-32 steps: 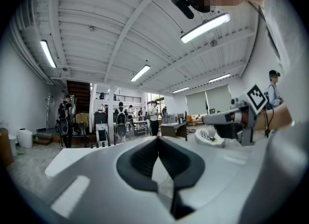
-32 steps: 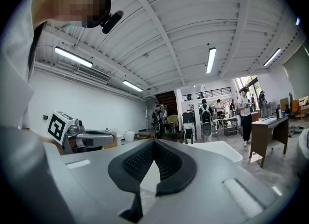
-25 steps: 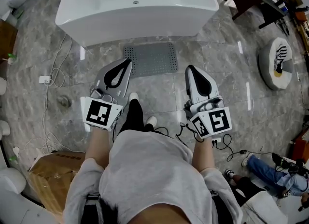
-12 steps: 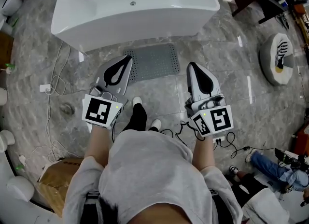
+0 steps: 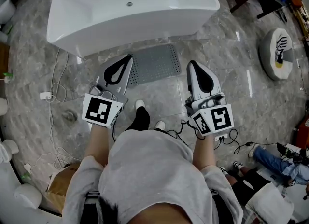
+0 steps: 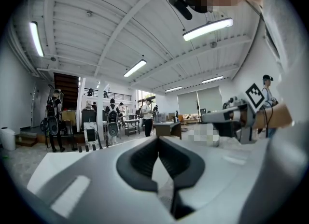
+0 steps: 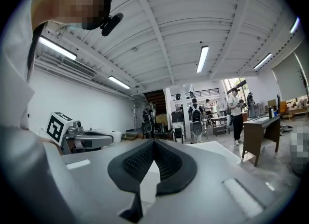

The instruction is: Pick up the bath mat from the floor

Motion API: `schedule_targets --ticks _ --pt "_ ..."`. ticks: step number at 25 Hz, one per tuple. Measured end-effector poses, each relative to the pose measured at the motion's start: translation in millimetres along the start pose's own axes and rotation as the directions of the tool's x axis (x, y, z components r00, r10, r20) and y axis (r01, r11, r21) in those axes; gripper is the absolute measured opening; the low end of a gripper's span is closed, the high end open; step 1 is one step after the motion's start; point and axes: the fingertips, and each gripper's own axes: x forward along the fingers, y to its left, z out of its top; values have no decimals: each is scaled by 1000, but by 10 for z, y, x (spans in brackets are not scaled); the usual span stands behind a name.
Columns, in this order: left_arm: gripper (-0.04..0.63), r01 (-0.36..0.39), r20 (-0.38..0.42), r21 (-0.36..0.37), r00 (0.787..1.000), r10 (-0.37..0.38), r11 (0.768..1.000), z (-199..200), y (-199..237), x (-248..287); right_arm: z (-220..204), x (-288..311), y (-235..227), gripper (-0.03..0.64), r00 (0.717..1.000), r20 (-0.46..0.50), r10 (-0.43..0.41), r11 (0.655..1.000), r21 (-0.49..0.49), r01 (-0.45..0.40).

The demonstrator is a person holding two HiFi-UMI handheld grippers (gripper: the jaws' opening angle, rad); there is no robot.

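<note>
Mat (image 5: 153,63), grey and dotted with holes, lies flat on the marble floor (image 5: 251,117) just in front of the white tub (image 5: 130,10), with one long edge beside the tub's base. In the head view the left gripper (image 5: 128,59) has its tip over the mat's left end, and the right gripper (image 5: 191,64) sits just off the right end. Each has its jaws pressed together with nothing between them, and the person's shoes (image 5: 140,104) stand just short of the mat.

Bath mat (image 5: 154,64) lies flat on marble floor (image 5: 231,80); white bathtub (image 5: 145,25) just beyond.
</note>
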Motion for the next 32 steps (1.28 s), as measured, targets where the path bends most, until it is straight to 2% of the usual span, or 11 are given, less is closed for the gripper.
schedule_targets --ticks 10,17,24,32 --pt "0 40 -36 -32 999 -41 999 -150 293 114 -44 356 76 -2 1000 -7 -24 1000 1 24" --pt "0 25 2 -18 1000 -24 1000 -148 445 180 -40 502 41 0 1000 -16 -19 1000 -5 19" --pt "0 -26 -6 -26 1000 26 999 -122 473 290 13 593 -160 -1 1000 -16 11 1000 -16 -11" --pt "0 -125 -5 -37 992 125 991 -43 424 543 79 757 -530 0 995 -28 96 995 -26 -97"
